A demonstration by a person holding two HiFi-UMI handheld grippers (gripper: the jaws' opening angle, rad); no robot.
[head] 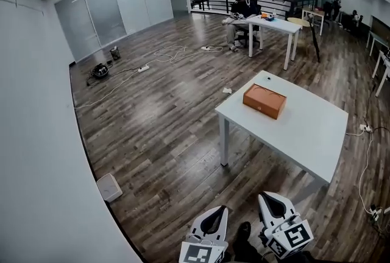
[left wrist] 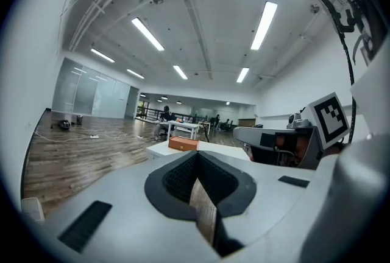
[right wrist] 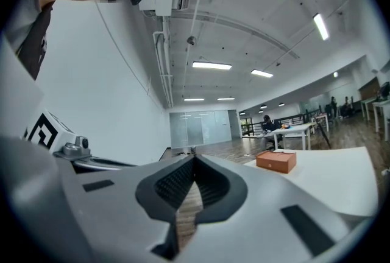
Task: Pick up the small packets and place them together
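Bottom centre of head view, L gripper (head: 216,214): jaws shut, empty. R gripper (head: 267,199) just beside it, also shut, nothing btwn pads. Both well apart from white table (head: 304,134), up & right, w/ orange box (head: 264,101) on it. Small white item (head: 267,78) near far corner, can't tell if packet.

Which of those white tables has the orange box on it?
The nearest white table, the large one mid-room; the orange box lies on it. The farther table has a person seated at it.
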